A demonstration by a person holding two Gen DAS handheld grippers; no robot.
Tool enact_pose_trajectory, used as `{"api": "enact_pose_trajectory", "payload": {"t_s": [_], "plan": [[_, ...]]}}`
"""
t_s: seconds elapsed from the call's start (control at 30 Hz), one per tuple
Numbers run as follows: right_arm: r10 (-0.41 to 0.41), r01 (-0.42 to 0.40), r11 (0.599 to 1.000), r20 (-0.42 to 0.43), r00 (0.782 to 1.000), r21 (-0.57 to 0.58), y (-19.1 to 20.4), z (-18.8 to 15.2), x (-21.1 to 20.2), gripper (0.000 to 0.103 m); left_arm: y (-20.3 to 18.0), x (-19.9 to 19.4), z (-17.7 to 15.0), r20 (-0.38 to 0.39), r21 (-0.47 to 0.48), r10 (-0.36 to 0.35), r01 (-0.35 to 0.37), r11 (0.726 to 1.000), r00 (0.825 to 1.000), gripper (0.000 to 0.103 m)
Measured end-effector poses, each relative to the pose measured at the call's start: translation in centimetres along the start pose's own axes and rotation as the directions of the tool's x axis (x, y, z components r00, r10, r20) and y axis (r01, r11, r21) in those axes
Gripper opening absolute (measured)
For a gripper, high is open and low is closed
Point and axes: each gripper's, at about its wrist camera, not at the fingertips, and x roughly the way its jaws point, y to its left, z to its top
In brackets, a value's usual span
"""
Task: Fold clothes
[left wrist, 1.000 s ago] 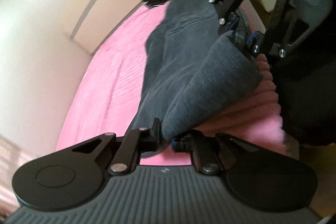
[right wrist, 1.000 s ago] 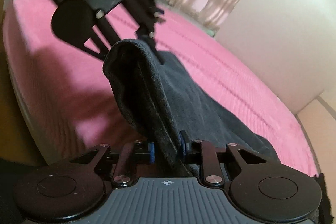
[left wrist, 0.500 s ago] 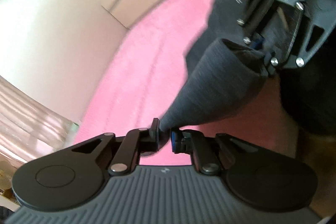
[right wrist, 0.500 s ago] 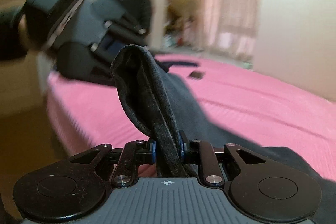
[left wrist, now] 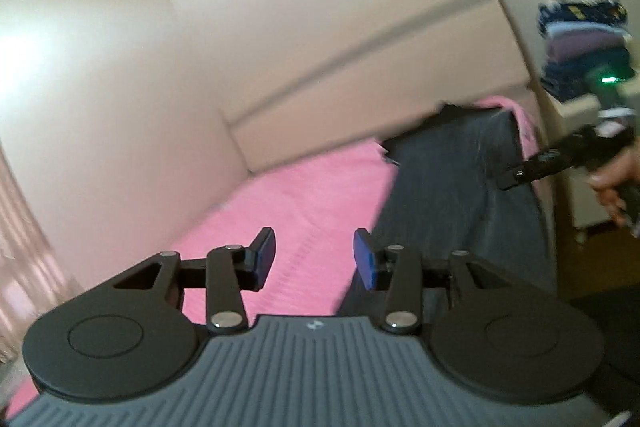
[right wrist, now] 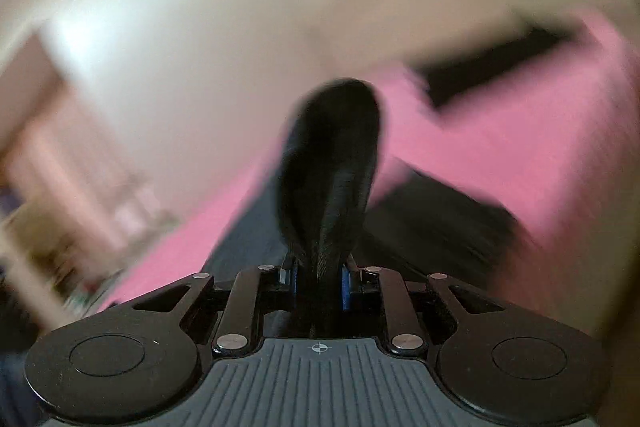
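Observation:
A dark grey garment [left wrist: 452, 195] lies along the near edge of a bed with a pink cover [left wrist: 304, 203]. My left gripper [left wrist: 314, 259] is open and empty above the pink cover, just left of the garment. My right gripper [right wrist: 320, 277] is shut on a fold of the dark garment [right wrist: 332, 163], which stands up between its pads; this view is blurred. In the left wrist view my right gripper [left wrist: 516, 179] reaches in from the right over the garment's far end.
A beige wall and headboard [left wrist: 360, 79] run behind the bed. A stack of folded clothes [left wrist: 580, 35] sits on a white unit at the far right. A dark item [right wrist: 492, 67] lies on the pink cover farther back.
My left gripper has opened and let go of the garment, and swung away over the bed. My right gripper keeps its hold and has moved fast, so its view is blurred.

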Motion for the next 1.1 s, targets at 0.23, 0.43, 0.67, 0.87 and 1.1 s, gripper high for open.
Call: {"api": "enact_pose_trajectory", "payload": {"t_s": [0.23,0.43,0.67,0.87,1.1], "plan": [[0.022,-0.016,0.989,-0.041,0.999,0.147,-3.7,-0.1,-1.1,0.023,-2.8,5.2,-1.9,-0.110,-0.012,-0.120,0.119,0.993,0.987,0.039],[0.036,-0.039,0.970,0.016,0.999,0.240,-5.8,2.0,-1.5,0.042,-2.2,9.3,-3.9,-0.207,-0.092,-0.171,0.155,0.984,0.963,0.039],[-0.039,0.003,0.969,0.139,0.990,0.246,-7.4,5.1,-2.3,0.080,-0.4,16.1,-5.2,-0.273,-0.237,-0.231,0.168,0.957,0.934,0.039],[-0.018,0.009,0.996,0.088,0.996,0.091,-6.4,7.2,0.2,0.026,2.0,20.2,-7.2,-0.331,-0.339,-0.210,0.092,0.936,0.920,0.035],[-0.106,0.105,0.987,-0.003,0.994,0.120,-10.7,5.0,2.0,0.025,3.1,22.8,-10.5,-0.389,-0.417,-0.247,0.069,0.906,0.887,0.036]]}}
